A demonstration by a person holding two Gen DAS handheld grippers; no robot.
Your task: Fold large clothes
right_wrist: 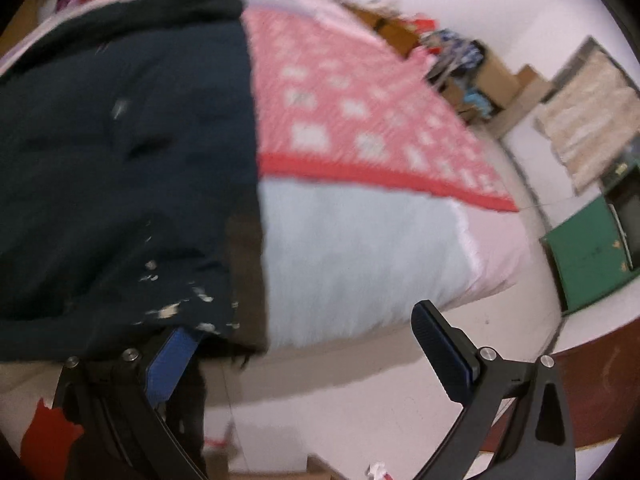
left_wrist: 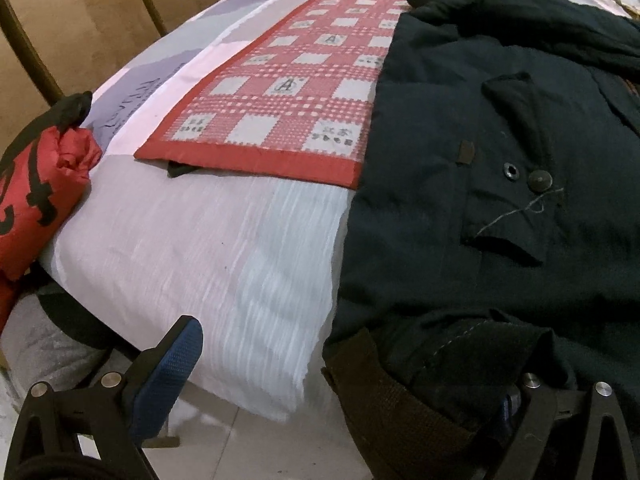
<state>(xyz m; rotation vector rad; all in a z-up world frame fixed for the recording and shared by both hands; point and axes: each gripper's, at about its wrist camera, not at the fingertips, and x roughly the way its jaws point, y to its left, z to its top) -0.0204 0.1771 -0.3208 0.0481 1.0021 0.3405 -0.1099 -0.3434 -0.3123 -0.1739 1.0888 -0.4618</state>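
Note:
A large dark navy coat (left_wrist: pixel 492 184) lies spread on the bed, its hem hanging over the near edge. It has a chest pocket and a snap button (left_wrist: pixel 540 180). My left gripper (left_wrist: pixel 348 364) is open at the bed's edge; its right finger is under the coat's hem, its left finger (left_wrist: pixel 168 376) is over the bedsheet. In the right wrist view, which is blurred, the coat (right_wrist: pixel 120 160) fills the left half. My right gripper (right_wrist: pixel 308 356) is open at the coat's lower right corner, its left finger (right_wrist: pixel 172 364) under the hem, its right finger (right_wrist: pixel 440 352) free.
A red and white checked mat (left_wrist: pixel 288 92) lies on the bed under the coat, over a pale sheet (left_wrist: pixel 224 248). A red bag (left_wrist: pixel 36 192) sits at the bed's left corner. Cardboard boxes (right_wrist: pixel 496 76) and a green box (right_wrist: pixel 588 252) stand on the floor to the right.

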